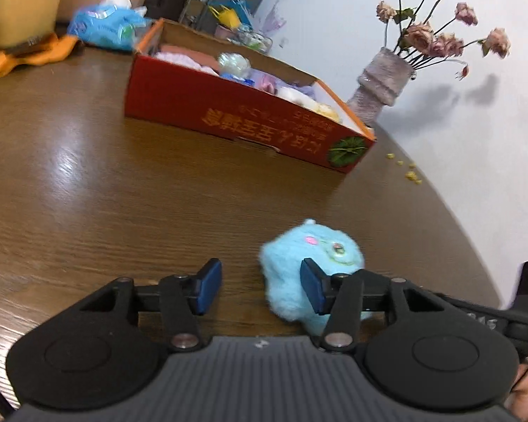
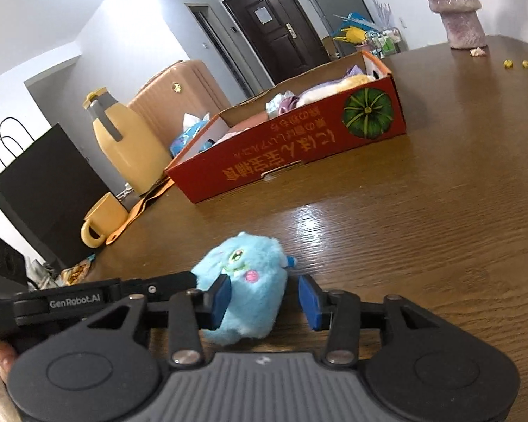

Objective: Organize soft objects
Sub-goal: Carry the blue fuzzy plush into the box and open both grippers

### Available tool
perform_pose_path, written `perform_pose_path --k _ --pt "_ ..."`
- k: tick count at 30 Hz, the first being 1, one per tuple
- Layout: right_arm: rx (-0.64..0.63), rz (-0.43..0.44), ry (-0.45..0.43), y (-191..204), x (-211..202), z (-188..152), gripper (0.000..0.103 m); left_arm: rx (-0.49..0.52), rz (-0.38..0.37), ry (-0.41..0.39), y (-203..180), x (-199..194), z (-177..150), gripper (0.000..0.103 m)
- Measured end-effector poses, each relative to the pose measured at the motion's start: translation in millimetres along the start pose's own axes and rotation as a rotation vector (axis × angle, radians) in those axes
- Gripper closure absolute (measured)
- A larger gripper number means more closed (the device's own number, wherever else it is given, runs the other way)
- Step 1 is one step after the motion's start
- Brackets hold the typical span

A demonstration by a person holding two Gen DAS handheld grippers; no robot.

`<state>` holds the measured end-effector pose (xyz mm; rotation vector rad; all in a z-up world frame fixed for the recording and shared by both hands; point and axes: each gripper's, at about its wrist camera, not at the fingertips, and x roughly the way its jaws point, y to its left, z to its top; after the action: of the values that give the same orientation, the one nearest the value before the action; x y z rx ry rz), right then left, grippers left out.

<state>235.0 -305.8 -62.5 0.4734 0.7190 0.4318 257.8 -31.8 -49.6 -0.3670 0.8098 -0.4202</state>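
Presently catalogued: one small fluffy sky-blue plush creature with a pink cheek patch and a green eye, lying on the brown wood-grain tabletop, near the front and well short of the red cardboard box with a printed green pumpkin that already holds pale soft items, so this piece reads as not yet sorted. Left claw: partly open, nothing gripped; its right pad overlaps the plush while the left pad stands over bare wood, so the toy sits off-centre. Right claw: partly open, the plush between the pads, against the left one, with a gap to the right one; no squeeze evident. Both claws flank the same toy, probably to steady it for a pick-up. Clearance: bare tabletop lies between toy and box; the curved table edge runs to the right, near a mauve vase of dried roses.
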Motion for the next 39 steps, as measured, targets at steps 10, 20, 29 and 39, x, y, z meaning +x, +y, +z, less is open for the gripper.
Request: perform_pose_path --k 10,20,29,39 --pt "0.038 0.049 0.003 -3.2 9.0 1.5 0.073 -0.014 -0.075 0.011 -2.7 11.3 -1.4 0.078" --pt "-0.128 0.046 -0.184 13.4 -4.7 97.5 0.073 0.176 -0.151 -0.176 -43.4 14.4 83.1 0.08" --pt "-0.315 -0.04 -0.239 2.9 50.6 197.6 0.073 0.213 -0.147 -0.213 -47.1 89.1 174.8 0.08" --pt "-0.326 -0.118 -0.036 -28.8 106.0 195.4 0.07 0.258 -0.074 -0.118 -20.4 124.8 170.4 0.065"
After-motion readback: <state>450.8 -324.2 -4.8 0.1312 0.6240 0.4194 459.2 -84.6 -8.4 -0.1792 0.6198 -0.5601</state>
